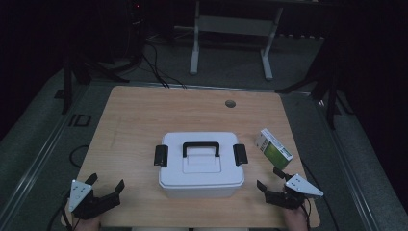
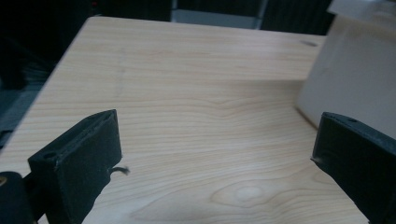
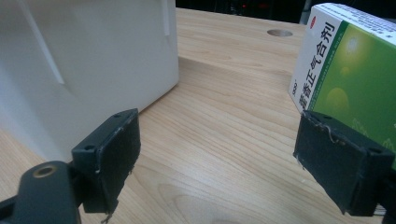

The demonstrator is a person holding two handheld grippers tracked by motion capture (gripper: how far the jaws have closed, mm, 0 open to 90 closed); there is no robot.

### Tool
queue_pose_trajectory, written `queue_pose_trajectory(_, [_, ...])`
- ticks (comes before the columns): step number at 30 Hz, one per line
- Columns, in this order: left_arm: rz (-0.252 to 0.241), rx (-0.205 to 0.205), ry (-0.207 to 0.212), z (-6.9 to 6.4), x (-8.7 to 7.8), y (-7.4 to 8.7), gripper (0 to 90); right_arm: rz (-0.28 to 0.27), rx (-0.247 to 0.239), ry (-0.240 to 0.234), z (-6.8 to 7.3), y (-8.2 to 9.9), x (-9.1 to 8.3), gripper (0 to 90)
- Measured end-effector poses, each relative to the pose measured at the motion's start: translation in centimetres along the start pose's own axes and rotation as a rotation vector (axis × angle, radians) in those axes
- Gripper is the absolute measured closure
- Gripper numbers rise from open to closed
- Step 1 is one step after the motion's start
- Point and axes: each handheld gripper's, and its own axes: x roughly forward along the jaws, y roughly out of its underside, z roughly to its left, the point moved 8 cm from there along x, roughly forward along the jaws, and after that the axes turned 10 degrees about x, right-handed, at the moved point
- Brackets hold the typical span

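Observation:
A white plastic storage box (image 1: 201,166) with a black handle and two black side latches sits in the middle of the wooden table (image 1: 144,115). A green and white medicine carton (image 1: 274,148) lies to its right. My left gripper (image 1: 106,182) rests open near the front left corner, apart from the box, whose white wall (image 2: 355,74) shows at the right of the left gripper view. My right gripper (image 1: 269,179) is open at the front right, between the box wall (image 3: 88,60) and the carton (image 3: 355,70), touching neither.
A round cable hole (image 1: 230,103) lies near the table's far edge. Beyond the table stand a white-legged bench (image 1: 231,33) and dark tripod legs (image 1: 327,91). Bare wood stretches left of the box.

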Motion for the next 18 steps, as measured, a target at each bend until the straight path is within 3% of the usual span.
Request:
queue_pose_trajectory(2, [-0.012,0.014,-0.009,0.3,-0.1,0.0,1.3,0.0,0.0,-0.001,0.0,0.0,0.0,14.0])
queue_pose_trajectory(5, [-0.026,-0.002,-0.005,0.9,-0.1,-0.1,1.3,0.001,-0.001,0.0,0.0,0.0,0.0,14.0])
queue_pose_trajectory(9, [0.039,0.039,0.028,1.9,0.2,0.4,1.4,0.0,0.004,0.001,0.0,-0.1,0.0,14.0])
queue_pose_trajectory(10, [0.08,0.038,0.052,2.1,0.3,0.7,1.4,0.0,0.004,0.001,0.0,-0.1,0.0,14.0])
queue_pose_trajectory(12, [0.106,0.022,0.088,2.6,0.3,1.0,1.4,0.001,0.003,0.0,0.0,-0.1,0.0,14.0])
queue_pose_trajectory(15, [0.175,0.071,0.18,3.2,0.2,1.6,1.4,0.006,-0.001,-0.001,0.0,-0.1,0.0,14.0])
queue_pose_trajectory(16, [0.204,0.081,0.236,3.3,0.2,1.9,1.4,0.006,-0.002,-0.001,0.1,-0.1,0.0,14.0])
queue_pose_trajectory(17, [0.25,0.117,0.277,3.6,0.1,2.4,1.4,0.007,-0.004,0.0,0.1,-0.1,0.1,14.0])
queue_pose_trajectory(18, [0.25,0.117,0.277,3.6,0.1,2.4,1.4,0.007,-0.004,0.0,0.1,-0.1,0.1,14.0])
